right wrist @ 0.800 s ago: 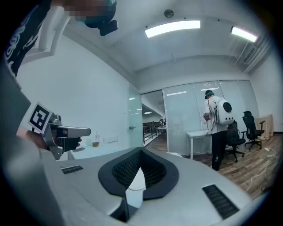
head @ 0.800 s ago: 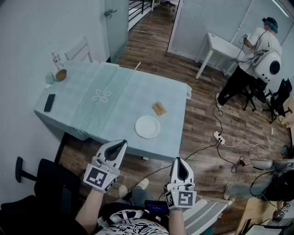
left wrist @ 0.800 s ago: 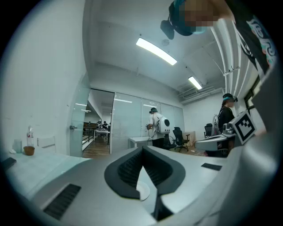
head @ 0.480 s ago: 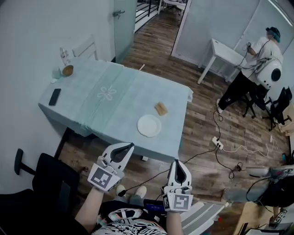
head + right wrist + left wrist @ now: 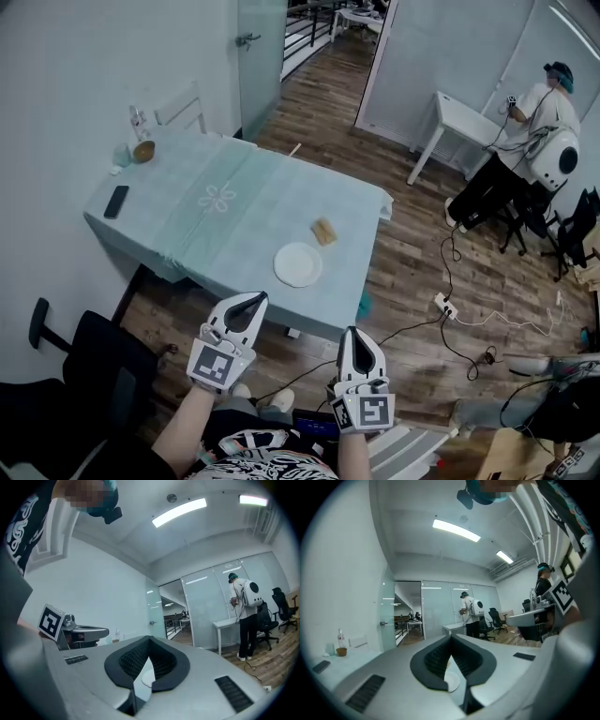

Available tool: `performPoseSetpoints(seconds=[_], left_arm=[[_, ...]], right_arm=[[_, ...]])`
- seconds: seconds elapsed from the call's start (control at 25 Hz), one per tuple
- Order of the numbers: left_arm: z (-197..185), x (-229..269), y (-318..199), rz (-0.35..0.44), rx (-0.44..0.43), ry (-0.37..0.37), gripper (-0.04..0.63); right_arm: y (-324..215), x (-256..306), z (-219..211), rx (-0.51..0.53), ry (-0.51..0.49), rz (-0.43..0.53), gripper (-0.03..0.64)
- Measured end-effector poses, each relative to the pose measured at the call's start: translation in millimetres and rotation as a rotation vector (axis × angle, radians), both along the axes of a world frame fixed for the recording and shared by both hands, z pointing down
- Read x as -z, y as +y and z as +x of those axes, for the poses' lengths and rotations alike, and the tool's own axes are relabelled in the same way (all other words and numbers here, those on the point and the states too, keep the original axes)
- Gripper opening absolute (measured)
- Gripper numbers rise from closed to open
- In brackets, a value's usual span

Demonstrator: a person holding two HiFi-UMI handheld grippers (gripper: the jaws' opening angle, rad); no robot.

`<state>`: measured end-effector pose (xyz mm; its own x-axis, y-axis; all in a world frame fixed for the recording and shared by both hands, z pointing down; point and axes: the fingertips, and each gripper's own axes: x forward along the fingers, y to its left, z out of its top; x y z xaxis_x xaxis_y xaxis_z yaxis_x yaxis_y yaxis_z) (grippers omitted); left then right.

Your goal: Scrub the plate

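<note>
A round white plate [image 5: 298,264] lies on the pale green tablecloth [image 5: 216,202], near the table's front right corner. A tan sponge [image 5: 323,232] rests just behind it. My left gripper [image 5: 256,299] hangs in the air short of the table's front edge, jaws shut and empty. To its right my right gripper [image 5: 352,333] is also shut on nothing, over the wooden floor. Between the closed jaws the plate shows small in the left gripper view [image 5: 452,682] and in the right gripper view [image 5: 146,678].
At the table's far left corner stand a bottle [image 5: 139,120] and a small bowl [image 5: 143,151], with a black phone [image 5: 116,201] near the left edge. A white chair [image 5: 178,108] stands behind. Cables and a power strip [image 5: 441,301] lie on the floor. A person [image 5: 525,141] works at a white desk.
The view has shifted, so the table sits a little farther off and more to the right. Both grippers hold about the same pose, still shut.
</note>
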<state>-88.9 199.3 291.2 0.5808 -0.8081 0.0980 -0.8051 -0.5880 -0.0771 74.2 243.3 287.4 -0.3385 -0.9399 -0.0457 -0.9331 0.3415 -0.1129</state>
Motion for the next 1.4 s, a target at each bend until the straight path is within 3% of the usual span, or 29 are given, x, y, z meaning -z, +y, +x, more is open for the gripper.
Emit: performPoseSetpoints(seconds=[0.16, 0.32, 0.44, 0.56, 0.88, 1.16, 1.28, 1.4], left_arm=[[-5.7, 3.2, -8.3, -0.004, 0.062, 0.054, 0.029], [-3.8, 2.2, -9.8, -0.007, 0.088, 0.015, 0.029], [-6.6, 0.3, -20.1, 0.009, 0.110, -0.030, 0.029], [-9.7, 1.7, -32.1, -0.009, 0.121, -0.006, 0.029], [-10.2, -7.0, -106.1, 0.003, 0.082, 0.025, 0.029], [-10.8, -17.1, -198.3, -0.008, 0.000, -0.013, 0.029], [-11.5, -21.3, -233.0, -0.024, -0.027, -0.003, 0.029], [-13.2, -27.6, -261.9, -0.040, -0.060, 0.021, 0.029]], right_arm=[[-6.8, -7.1, 6.0, 0.002, -0.021, -0.026, 0.006], [-10.9, -13.0, 16.6, 0.016, -0.111, -0.064, 0.006], [-20.3, -15.4, 19.2, 0.008, -0.048, -0.065, 0.006], [-33.2, -16.4, 20.2, -0.013, -0.011, -0.070, 0.006], [-98.0, -36.7, 32.0, -0.111, -0.021, -0.136, 0.006], [-180.4, -31.2, 36.3, -0.225, -0.027, -0.101, 0.006], [-205.8, -30.3, 32.9, -0.232, -0.072, -0.092, 0.006], [-226.7, -39.1, 24.7, -0.251, -0.042, -0.127, 0.006]])
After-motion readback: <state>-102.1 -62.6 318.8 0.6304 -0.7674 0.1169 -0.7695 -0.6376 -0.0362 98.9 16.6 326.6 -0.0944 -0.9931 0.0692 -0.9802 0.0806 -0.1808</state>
